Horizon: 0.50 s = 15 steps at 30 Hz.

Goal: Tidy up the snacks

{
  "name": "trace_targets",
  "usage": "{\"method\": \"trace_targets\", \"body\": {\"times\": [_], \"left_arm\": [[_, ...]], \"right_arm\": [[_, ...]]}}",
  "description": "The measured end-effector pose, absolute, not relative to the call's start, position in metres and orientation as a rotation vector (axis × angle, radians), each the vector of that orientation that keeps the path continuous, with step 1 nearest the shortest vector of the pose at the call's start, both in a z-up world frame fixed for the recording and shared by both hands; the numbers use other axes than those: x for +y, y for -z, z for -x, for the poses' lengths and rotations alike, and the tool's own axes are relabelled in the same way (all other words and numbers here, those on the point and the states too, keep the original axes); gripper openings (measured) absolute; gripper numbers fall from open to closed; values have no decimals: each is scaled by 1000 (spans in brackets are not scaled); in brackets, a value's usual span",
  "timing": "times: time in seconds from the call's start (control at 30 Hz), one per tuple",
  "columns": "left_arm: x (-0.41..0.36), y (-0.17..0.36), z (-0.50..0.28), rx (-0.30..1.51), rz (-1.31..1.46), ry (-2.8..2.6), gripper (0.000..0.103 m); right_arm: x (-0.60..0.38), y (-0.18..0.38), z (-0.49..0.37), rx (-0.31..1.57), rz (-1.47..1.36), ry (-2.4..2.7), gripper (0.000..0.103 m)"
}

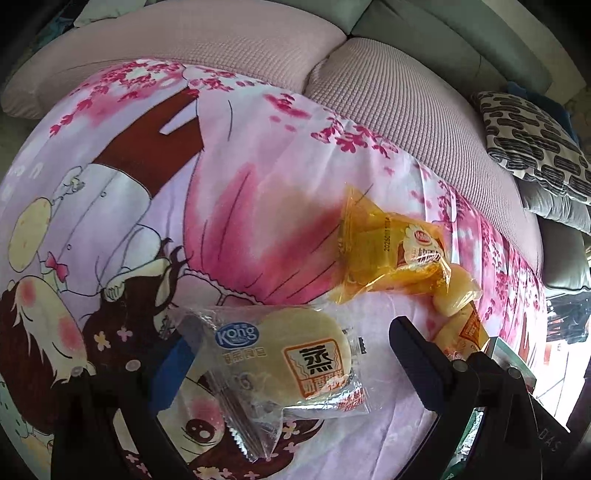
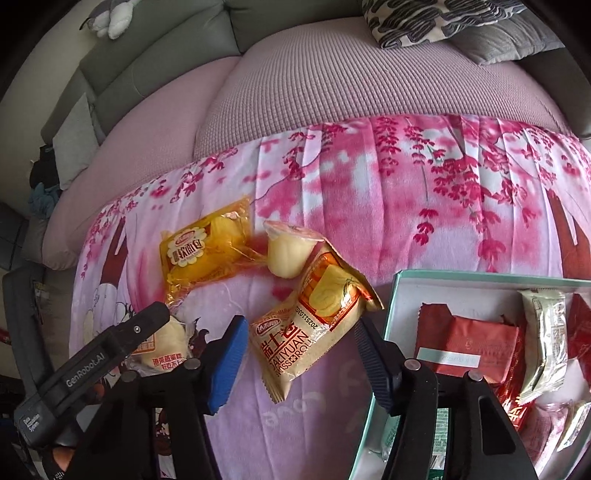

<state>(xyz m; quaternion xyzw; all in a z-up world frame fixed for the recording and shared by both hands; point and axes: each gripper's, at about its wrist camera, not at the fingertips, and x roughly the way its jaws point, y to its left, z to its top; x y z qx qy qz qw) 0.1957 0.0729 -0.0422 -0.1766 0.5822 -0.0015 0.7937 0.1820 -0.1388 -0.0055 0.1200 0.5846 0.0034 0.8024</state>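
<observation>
Between the spread fingers of the left hand-held gripper (image 1: 280, 369) lies a clear-wrapped steamed cake (image 1: 291, 363), flat on the pink printed blanket (image 1: 258, 206); the jaws stand wide on either side and do not press it. Right hand-held gripper (image 2: 299, 347) is likewise wide open, tilted down, its blue-padded finger (image 2: 227, 365) and dark ribbed finger flanking the lower end of a beige Swiss roll packet (image 2: 295, 343) without closing on it. That packet lies aslant near the blanket's near edge, its upper end touching a small jelly cup (image 2: 290, 253). Just left of the cup rests a yellow soft-bread bag (image 2: 207, 254), touching it. At the blanket's right side stands a teal-rimmed box (image 2: 393, 295) holding red and pale wrapped snacks. Behind the blanket runs a pink sofa cushion (image 2: 332, 92) with a black-patterned pillow (image 2: 413, 22) on it.
</observation>
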Motion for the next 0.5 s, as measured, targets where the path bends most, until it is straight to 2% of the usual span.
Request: {"method": "trace_targets", "body": {"times": [0.5], "left_arm": [[65, 54, -203, 1288, 346, 8, 100]], "right_arm": [[-127, 28, -206, 1282, -258, -2, 63]]}}
